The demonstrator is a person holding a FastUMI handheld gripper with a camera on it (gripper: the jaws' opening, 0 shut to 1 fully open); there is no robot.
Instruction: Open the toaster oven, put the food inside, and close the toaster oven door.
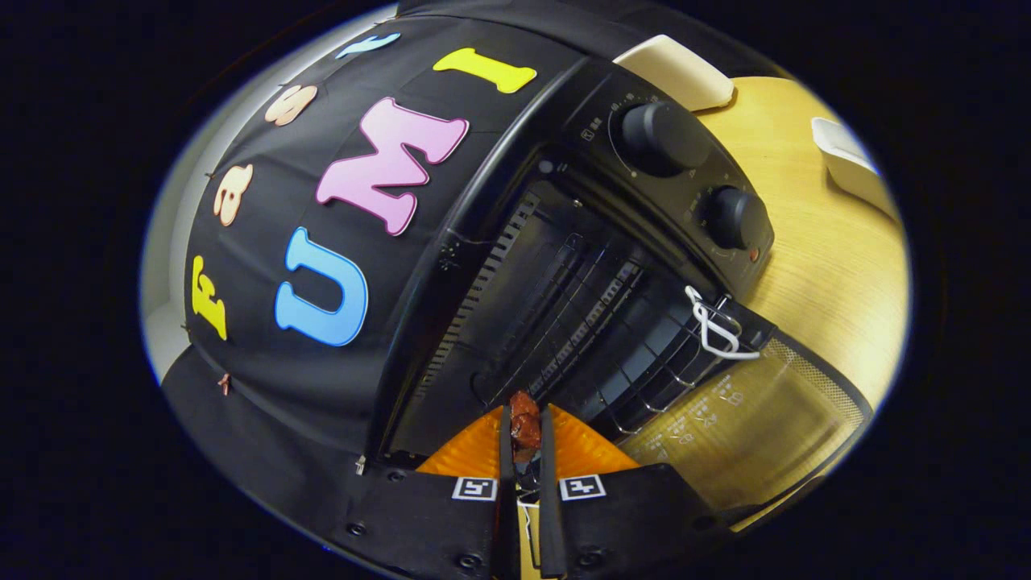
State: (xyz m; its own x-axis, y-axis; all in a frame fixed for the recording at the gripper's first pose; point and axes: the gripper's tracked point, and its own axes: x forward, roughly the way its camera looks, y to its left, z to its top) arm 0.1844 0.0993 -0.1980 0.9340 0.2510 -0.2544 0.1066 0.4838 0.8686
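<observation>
Black toaster oven mouth wide open w/ glass door folded down. Wire rack crosses the cavity, room above. Gripper pinching reddish-brown food chunk right at the opening.

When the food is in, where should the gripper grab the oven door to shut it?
Probably by the far free edge of the open glass door, coming from below and lifting it up. The door hangs open at the oven mouth, hinged by the wire rack. Now the gripper is shut on the food.
</observation>
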